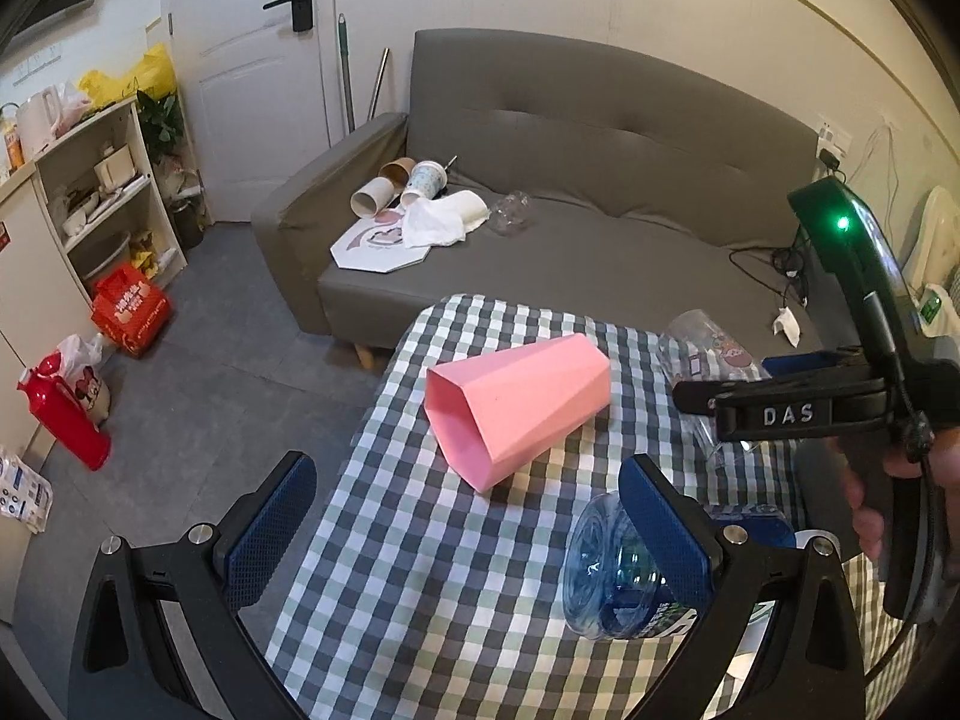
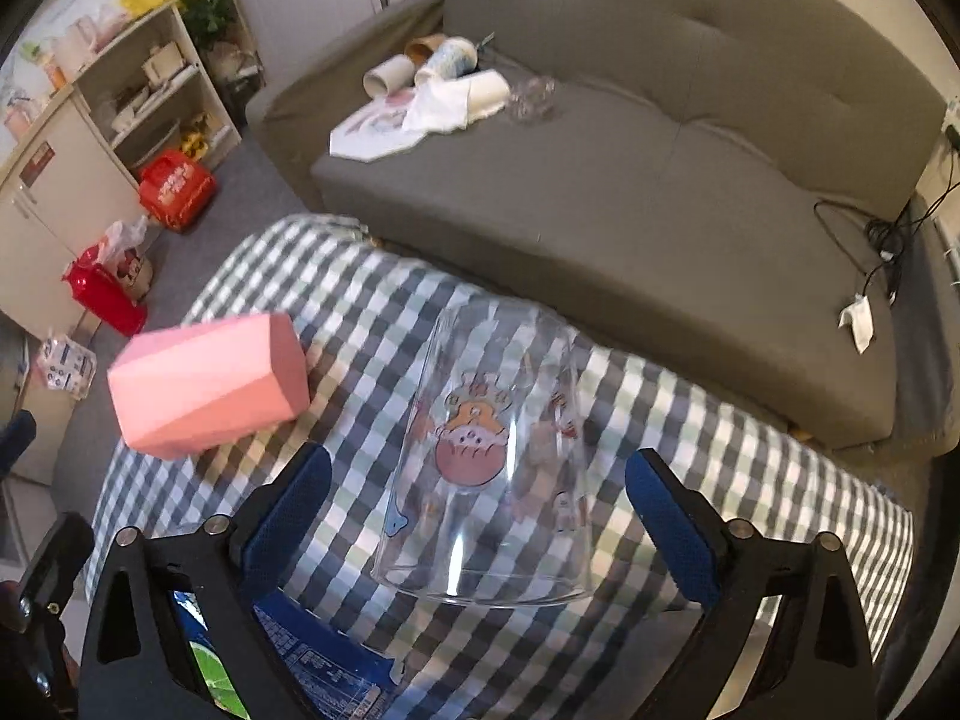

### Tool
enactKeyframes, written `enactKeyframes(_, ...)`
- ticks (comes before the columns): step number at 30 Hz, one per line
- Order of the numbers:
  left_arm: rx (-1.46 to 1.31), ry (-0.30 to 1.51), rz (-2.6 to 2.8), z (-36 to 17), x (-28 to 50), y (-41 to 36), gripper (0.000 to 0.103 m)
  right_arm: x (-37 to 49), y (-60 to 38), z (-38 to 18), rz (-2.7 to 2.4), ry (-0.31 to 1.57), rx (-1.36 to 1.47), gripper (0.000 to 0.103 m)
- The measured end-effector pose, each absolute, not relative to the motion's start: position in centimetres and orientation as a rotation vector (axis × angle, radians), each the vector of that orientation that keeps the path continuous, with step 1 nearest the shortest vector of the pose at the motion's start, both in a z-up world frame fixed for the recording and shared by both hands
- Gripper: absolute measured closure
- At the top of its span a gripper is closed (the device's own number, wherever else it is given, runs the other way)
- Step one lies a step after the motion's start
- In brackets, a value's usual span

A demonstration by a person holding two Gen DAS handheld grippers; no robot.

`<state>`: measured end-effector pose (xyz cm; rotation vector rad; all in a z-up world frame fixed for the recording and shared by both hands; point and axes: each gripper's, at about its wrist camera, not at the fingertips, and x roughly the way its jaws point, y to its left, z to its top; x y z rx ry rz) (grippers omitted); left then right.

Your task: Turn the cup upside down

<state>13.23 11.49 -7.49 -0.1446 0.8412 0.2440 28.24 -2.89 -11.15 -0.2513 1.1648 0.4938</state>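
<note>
A pink faceted cup (image 1: 516, 408) lies on its side on the checked tablecloth (image 1: 420, 540), mouth toward me; it also shows in the right wrist view (image 2: 207, 384). A clear glass cup with a cartoon print (image 2: 486, 462) stands upside down, mouth on the cloth; in the left wrist view (image 1: 699, 354) it is partly hidden by the right tool. My left gripper (image 1: 468, 528) is open, just short of the pink cup. My right gripper (image 2: 480, 522) is open, its fingers on either side of the clear cup and apart from it.
A blue plastic bottle (image 1: 618, 582) lies by my left gripper's right finger (image 1: 666, 534). A grey sofa (image 1: 600, 180) with paper cups and a cloth stands behind the table. A shelf (image 1: 114, 192) and red items on the floor (image 1: 129, 306) are at the left.
</note>
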Motion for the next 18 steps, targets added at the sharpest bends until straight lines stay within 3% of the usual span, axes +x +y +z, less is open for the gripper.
enactKeyframes(7, -0.154, 0.857, 0.242, -7.8, 13.1, 11.8, 0.000, 27.5, -1.4, -12.9, 0.481, 1.201, -0.300, 0.015)
enactKeyframes(10, -0.156, 0.859, 0.244, -7.9, 13.0, 11.8, 0.000, 27.0, -1.3, -13.2, 0.463, 1.213, -0.338, 0.025)
enactKeyframes(18, -0.151, 0.856, 0.257, -7.5, 12.4, 11.7, 0.000, 25.4, -3.2, -11.9, 0.458, 1.194, -0.290, 0.029)
